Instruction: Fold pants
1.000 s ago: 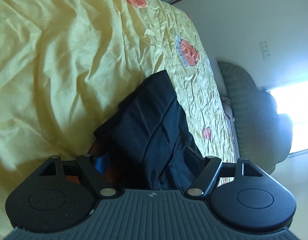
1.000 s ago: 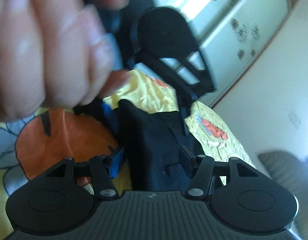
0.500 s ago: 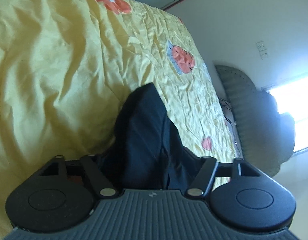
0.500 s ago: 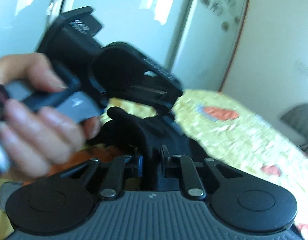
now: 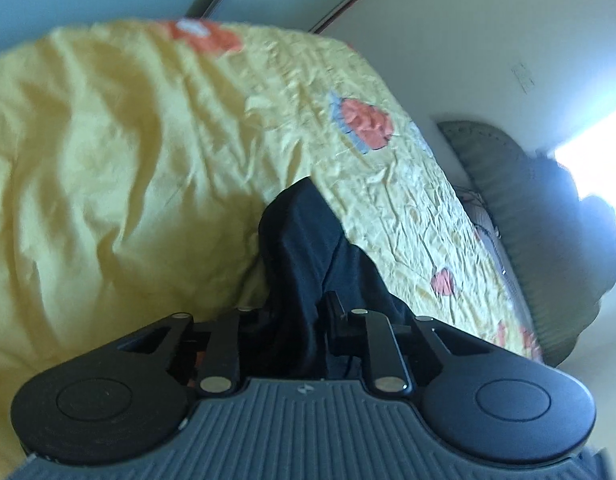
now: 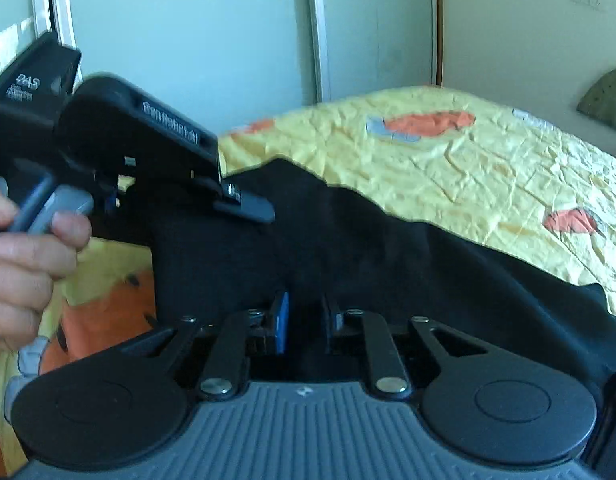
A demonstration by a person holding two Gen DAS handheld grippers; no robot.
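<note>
The black pants lie across a yellow bedspread and stretch toward the right in the right wrist view. My left gripper is shut on a bunched fold of the pants, which rises in a ridge ahead of it. My right gripper is shut on the pants' near edge, cloth pinched between its blue-padded fingers. The left gripper also shows in the right wrist view, held by a hand at the left and clamped on the same cloth.
The bedspread has orange and grey prints and is heavily creased. A green padded headboard stands to the right by a bright window. Sliding wardrobe doors stand behind the bed.
Both grippers have closed on the pants. The left gripper and hand have moved away to the left in the right wrist view, and the cloth is now spread between the two grippers.
</note>
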